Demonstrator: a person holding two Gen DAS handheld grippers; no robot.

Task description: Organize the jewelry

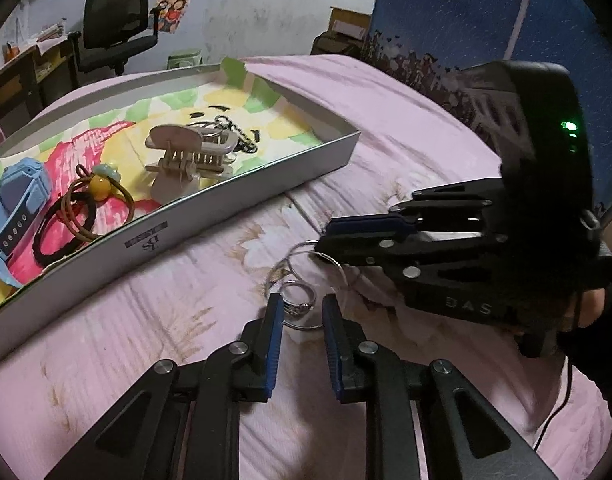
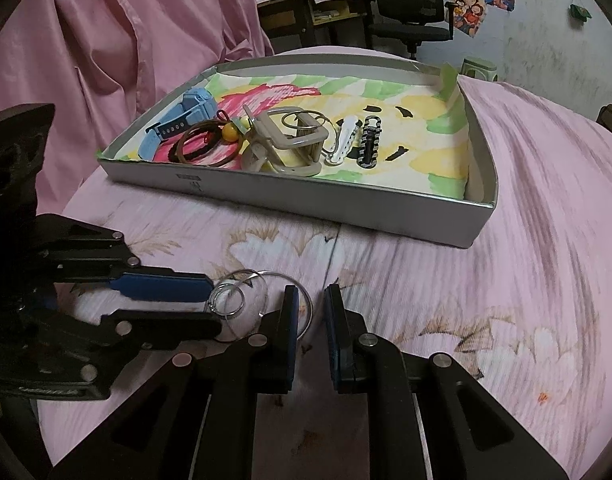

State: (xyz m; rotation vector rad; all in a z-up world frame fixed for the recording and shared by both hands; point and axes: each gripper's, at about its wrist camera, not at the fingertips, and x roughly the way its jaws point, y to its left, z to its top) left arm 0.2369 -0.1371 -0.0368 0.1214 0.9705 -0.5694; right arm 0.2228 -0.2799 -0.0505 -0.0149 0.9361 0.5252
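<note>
Pretty dim indoor light in both views, flat and a bit murky, no obvious lamp or window. Shadows are soft, just faint dark patches right under the fingers (image 1: 274, 320) on the pink bedspread (image 1: 154, 320). Heavy fisheye bending: the box (image 2: 346, 212) ahead of the fingers curves, and the corners go black. Far right of the fingers in the right wrist view the bedspread smears with blur. A green LED (image 1: 569, 125) glows sharply up and right of the fingers

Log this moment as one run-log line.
left gripper: open over key rings | right gripper: open beside rings | rings: on bedspread, outside tray | tray: holds watch, hair ties, hair clip
</note>
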